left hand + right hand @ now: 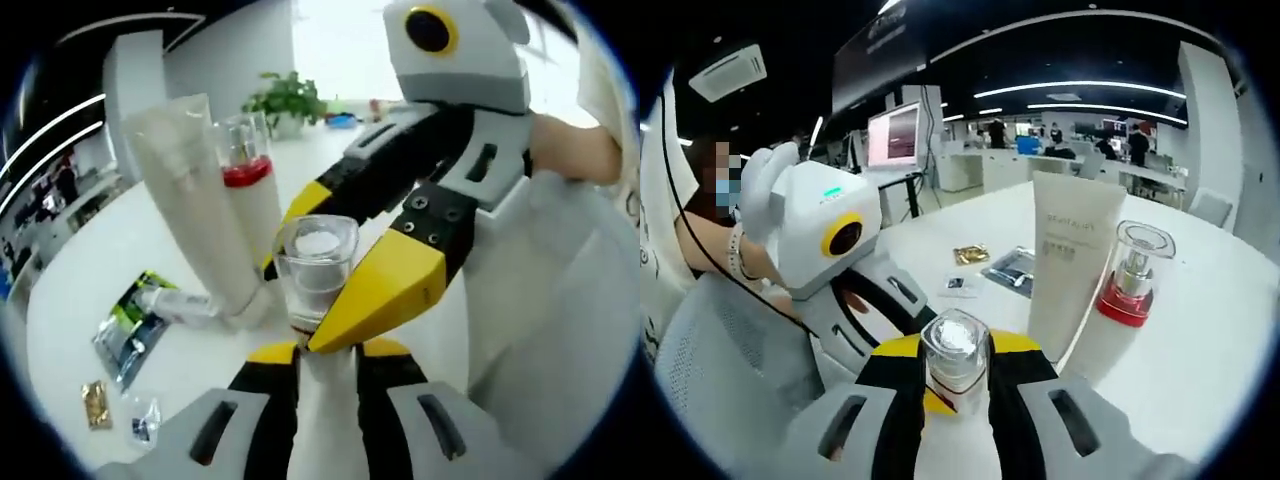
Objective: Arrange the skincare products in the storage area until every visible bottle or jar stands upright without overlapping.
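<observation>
So white table spanned frame; tall white tube stood upper R, red-collared pump bottle touching it. Clear-capped bottle sat center, clamped by both left gripper & right gripper.

A white tabletop is carrying the things. A tall white tube is standing upright on its cap, and a white bottle with a red band and clear cap is standing just beside it. Nearer one edge, a dark flat packet is lying with a small white tube resting partly across it. A small gold sachet and a small clear sachet are lying beside each other close by. Toward the far edge, a potted plant is standing.
</observation>
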Available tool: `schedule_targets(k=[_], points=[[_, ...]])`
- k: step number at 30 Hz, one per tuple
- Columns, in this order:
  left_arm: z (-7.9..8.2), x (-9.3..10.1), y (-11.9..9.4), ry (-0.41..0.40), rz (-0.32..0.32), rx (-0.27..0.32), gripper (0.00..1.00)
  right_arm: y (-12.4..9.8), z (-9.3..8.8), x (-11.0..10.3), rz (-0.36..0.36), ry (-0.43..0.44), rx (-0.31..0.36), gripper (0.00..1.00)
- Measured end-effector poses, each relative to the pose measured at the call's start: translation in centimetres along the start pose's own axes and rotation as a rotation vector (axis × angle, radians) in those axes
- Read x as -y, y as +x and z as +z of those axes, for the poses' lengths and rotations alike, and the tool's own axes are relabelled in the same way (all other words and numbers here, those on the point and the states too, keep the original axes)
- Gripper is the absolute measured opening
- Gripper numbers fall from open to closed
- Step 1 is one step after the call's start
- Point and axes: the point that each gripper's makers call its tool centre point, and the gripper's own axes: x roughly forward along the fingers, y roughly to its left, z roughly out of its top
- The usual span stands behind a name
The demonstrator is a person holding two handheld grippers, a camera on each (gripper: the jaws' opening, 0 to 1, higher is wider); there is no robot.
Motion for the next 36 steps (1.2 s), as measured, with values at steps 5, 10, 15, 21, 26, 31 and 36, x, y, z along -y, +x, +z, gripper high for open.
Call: schedule_targets(k=[5, 10, 15, 21, 26, 31, 36], points=[[-0.3, -0.1, 0.1, -0.006, 0.004, -0.004, 0.16, 0.2, -0.1, -0.2, 0.012, 0.023, 0.004, 0.26], [-0.3, -0.4, 0.1, -0.003, 0.017, -0.005, 0.17, 0.3, -1.0, -0.1, 0.002, 0.004, -0.038, 0.32], [-0.1, -0.6, 0.0, -0.003, 0.03, 0.001, 0.2, -0.4, -0.9, 0.4, -0.005, 0.035, -0.026, 0.32], [-0.7, -1.1, -0.5, 0.0, 0.052, -0.027, 0.21, -1.1, -1.6, 0.2, 0.015, 0.036, -0.056, 0.31], [-1.2, -1.3, -0.8, -0.006, 0.057, -0.048, 0.18, -1.3, -2.6, 0.1, 0.028, 0.021, -0.104, 0.29], [-1.3, -1.1, -0.7, -0.022, 0.055, -0.06, 0.09, -0.9, -3.2, 0.3, 0.049, -0.03, -0.166, 0.24], [-1.3, -1.2, -0.5, 0.0, 0.054, -0.075, 0.1, -0.2, -4.0, 0.8, 0.056, -0.058, -0.225, 0.2]])
